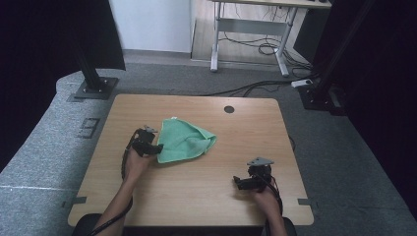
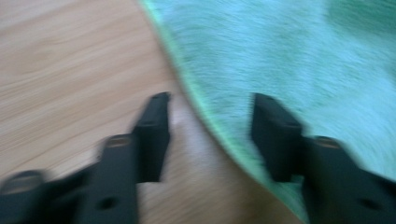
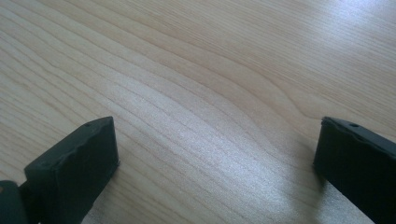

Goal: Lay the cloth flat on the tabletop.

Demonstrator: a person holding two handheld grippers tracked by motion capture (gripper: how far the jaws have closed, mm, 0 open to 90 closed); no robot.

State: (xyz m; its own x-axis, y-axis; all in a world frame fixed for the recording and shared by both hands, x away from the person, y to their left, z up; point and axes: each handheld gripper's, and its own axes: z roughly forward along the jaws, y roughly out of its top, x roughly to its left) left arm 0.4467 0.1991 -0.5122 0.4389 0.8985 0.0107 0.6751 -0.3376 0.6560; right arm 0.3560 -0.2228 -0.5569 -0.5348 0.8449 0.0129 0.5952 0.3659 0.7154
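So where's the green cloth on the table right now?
In the high view the green cloth lies bunched on the wooden table, left of centre, with the left hand-held gripper at its near-left edge; the left gripper view shows that edge between the open jaws.

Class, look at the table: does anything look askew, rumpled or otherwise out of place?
Yes: the green cloth lies crooked and loosely folded on the table, its edges uneven. The left claw stands open astride its edge.

Only the cloth (image 1: 185, 140) sits on the table (image 1: 211, 196), left of centre; bare wood right, front and far side gives free passage.
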